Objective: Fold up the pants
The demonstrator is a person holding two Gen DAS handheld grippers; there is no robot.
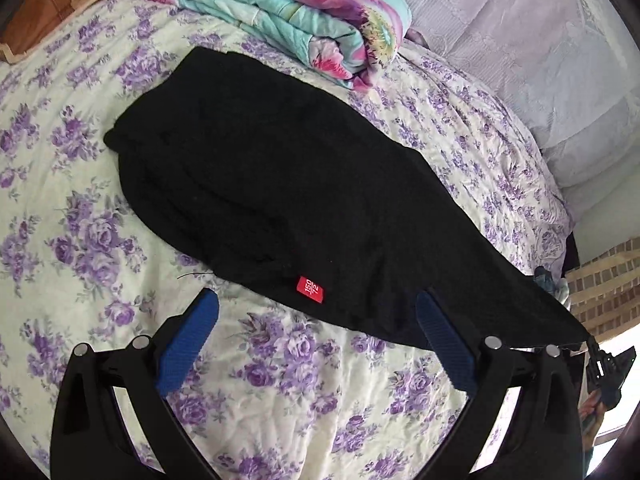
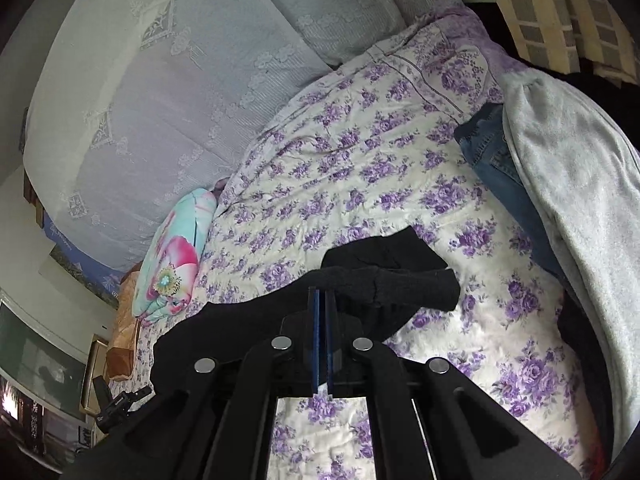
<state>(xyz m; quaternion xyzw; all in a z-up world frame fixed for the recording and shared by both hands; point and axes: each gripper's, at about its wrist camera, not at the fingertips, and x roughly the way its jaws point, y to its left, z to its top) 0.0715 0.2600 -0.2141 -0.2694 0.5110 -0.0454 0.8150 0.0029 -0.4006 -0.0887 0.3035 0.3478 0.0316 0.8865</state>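
Black pants point(image 1: 264, 184) lie on the floral bedsheet point(image 1: 80, 220), with a small red size tag point(image 1: 309, 290) near their front edge. One leg stretches off to the right, pulled taut and lifted. My left gripper point(image 1: 316, 308) is open just above the sheet, its blue pads point(image 1: 188, 344) either side of the tag edge, holding nothing. My right gripper point(image 2: 322, 294) is shut on the leg end of the pants point(image 2: 384, 276), which bunches over the fingertips and hangs above the bed.
A folded turquoise and pink quilt point(image 1: 304, 12) lies behind the pants. Pale pillows point(image 2: 160, 100) line the headboard. Blue jeans point(image 2: 496, 168) and a grey garment point(image 2: 572, 184) lie at the bed's right side.
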